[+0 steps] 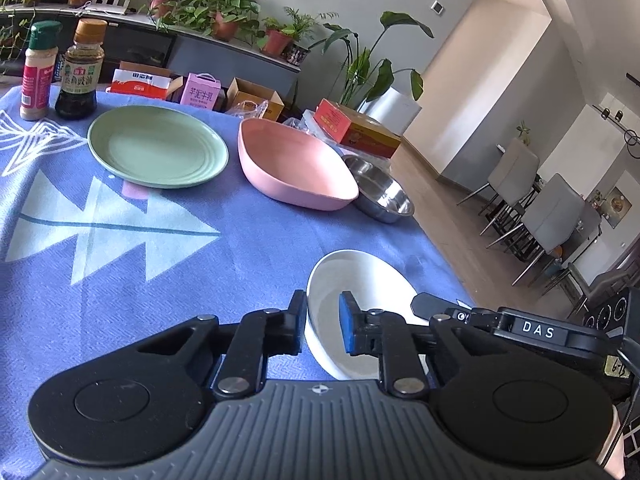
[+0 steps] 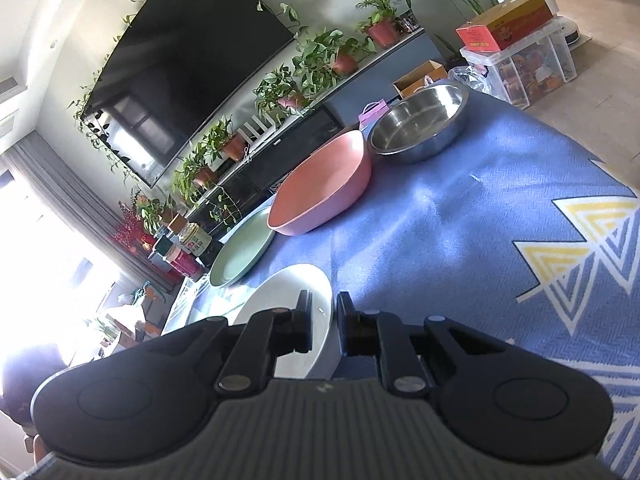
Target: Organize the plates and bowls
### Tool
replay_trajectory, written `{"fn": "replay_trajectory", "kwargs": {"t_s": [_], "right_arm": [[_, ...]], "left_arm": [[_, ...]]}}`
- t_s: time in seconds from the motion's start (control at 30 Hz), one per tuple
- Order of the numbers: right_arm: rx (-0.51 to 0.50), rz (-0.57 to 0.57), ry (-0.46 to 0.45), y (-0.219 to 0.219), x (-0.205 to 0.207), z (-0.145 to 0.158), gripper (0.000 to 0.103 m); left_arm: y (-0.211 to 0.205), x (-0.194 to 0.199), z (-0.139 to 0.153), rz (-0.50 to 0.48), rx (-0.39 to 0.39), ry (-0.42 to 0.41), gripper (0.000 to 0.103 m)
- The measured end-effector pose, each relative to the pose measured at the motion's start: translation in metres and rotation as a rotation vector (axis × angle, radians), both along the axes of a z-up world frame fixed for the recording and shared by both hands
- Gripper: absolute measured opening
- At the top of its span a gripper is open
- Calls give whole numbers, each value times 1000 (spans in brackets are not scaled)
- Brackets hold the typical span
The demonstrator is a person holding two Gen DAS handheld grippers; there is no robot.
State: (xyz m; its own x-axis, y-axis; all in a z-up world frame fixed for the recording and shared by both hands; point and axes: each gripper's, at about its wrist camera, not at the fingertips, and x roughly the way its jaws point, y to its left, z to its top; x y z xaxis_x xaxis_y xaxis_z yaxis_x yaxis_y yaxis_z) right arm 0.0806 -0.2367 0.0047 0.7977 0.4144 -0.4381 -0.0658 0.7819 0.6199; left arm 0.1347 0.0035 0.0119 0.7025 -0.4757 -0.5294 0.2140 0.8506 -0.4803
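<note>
left tool [image 1: 323,322]: clamped on the near rim of the white bowl [image 1: 352,280] | right tool [image 2: 323,326]: clamped on the same bowl's opposite rim | bowl: low over the blue worktop [image 1: 160,264] | beyond: green plate [image 1: 156,146], pink bowl [image 1: 292,164], steel bowl [image 1: 382,190] in a row

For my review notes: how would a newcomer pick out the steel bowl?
On the blue tablecloth, look to the far corner beside the floor. There the steel bowl sits right next to the pink dish. It is the only shiny metal piece.
</note>
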Motion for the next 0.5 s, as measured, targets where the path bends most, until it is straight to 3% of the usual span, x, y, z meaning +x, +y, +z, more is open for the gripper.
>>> {"fn": "replay_trajectory", "kwargs": {"t_s": [0.5], "right_arm": [[22, 13, -142, 11, -27, 30, 37]], "left_arm": [[12, -39, 40, 31, -73, -180, 16]]}}
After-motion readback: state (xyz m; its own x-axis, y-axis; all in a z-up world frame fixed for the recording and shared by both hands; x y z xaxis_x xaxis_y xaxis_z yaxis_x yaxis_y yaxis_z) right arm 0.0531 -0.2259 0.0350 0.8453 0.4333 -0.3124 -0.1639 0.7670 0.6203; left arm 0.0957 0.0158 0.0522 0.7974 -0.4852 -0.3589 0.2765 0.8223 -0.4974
